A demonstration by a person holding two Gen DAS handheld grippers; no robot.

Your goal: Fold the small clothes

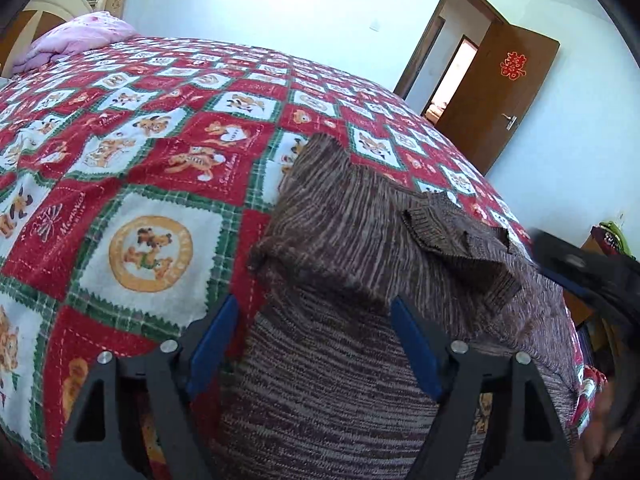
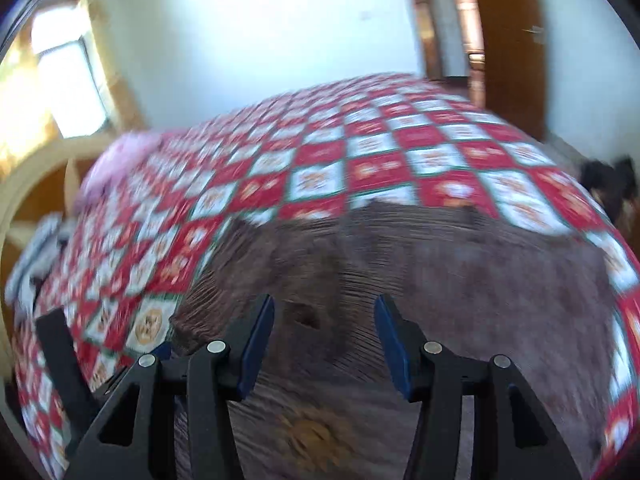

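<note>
while both grippers [image 1: 312,344] [image 2: 324,344] gape empty, a brown sweater [image 1: 360,240] covers the checkered quilt [image 1: 140,140].

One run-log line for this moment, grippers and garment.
left gripper: open, above brown knit garment | right gripper: open, nothing held | garment: partly folded on checked bedspread | right view blurred
</note>
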